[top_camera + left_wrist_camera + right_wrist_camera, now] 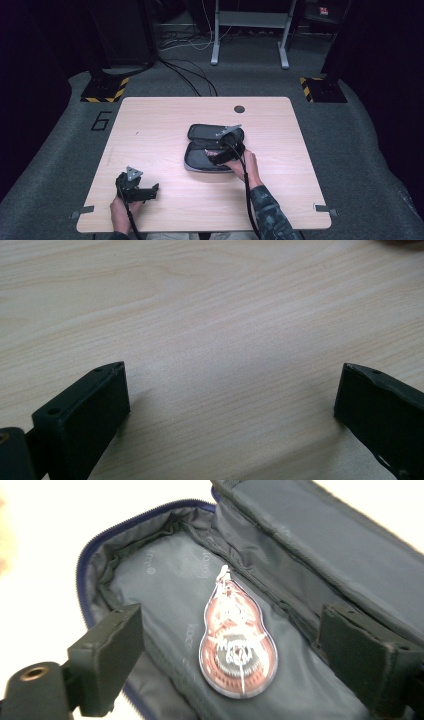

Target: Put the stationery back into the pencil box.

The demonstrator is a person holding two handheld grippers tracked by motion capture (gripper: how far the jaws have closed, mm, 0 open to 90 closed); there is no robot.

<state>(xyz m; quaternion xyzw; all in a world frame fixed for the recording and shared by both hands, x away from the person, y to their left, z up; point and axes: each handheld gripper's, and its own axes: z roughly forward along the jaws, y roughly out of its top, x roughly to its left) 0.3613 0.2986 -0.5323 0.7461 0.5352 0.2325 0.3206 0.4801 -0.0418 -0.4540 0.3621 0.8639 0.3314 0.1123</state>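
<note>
Pouch: dark grey zippered fabric pencil case point(212, 150), lying open flat near the middle of the light wood tabletop point(165, 125), a little toward the right edge, its two halves stacked front to back in the high view. Right gripper point(216, 156) sits over the near half of the case, hand behind it, cable trailing back toward the near edge. In the right gripper view its jaws stand wide apart with nothing clamped; no pad touches anything. Between them, loose on the grey lining of the open half, lies a teardrop-shaped translucent red correction-tape dispenser point(236, 647), flat on its side, narrow tip pointing away from the camera toward the case's blue zipper rim point(87, 555). The dispenser is well clear of both jaws, sitting closer to the fold between the two halves than to the outer zipper edge. The other half of the case rises to the right in that view, behind the right-hand jaw. Left gripper point(150, 192) rests near the near-left corner of the tabletop, well apart from the case, held by the left hand point(120, 212) at the near edge. In the left gripper view its jaws are spread wide over bare wood grain, holding nothing.
</note>
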